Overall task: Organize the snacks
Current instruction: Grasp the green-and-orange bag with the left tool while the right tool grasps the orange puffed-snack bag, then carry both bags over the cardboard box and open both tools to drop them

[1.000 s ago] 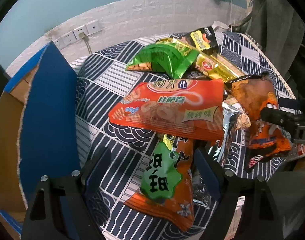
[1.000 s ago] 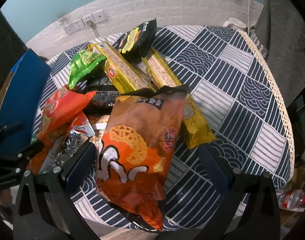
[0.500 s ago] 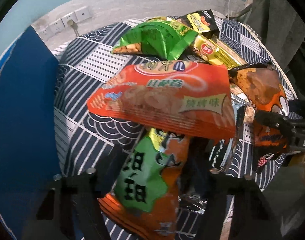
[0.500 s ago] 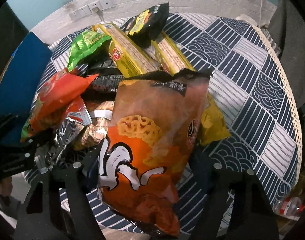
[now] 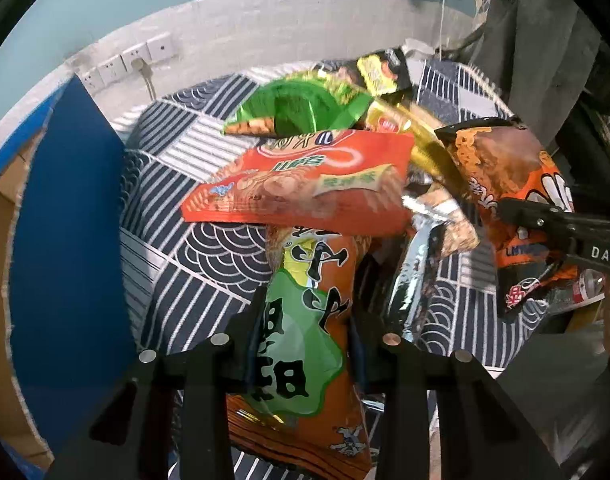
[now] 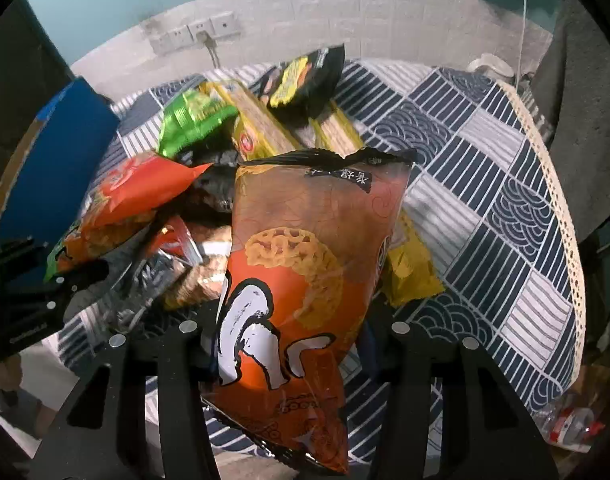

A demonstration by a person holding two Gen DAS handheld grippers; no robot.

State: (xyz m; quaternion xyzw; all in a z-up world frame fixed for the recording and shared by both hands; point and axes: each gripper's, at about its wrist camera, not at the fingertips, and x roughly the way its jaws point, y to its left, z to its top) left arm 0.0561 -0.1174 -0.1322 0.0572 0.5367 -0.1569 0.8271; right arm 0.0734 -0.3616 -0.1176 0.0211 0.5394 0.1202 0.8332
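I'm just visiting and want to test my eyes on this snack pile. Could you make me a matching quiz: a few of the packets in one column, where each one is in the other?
Things:
1. orange and green bag
2. orange bag with the honeycomb snack
3. black and yellow packet
4. blue cardboard box

Places:
A. far end of the pile, near the wall sockets
B. between the closing jaws of the left gripper
C. at the table's left edge
D. between the closing jaws of the right gripper

Pairs: 1-B, 2-D, 3-A, 4-C
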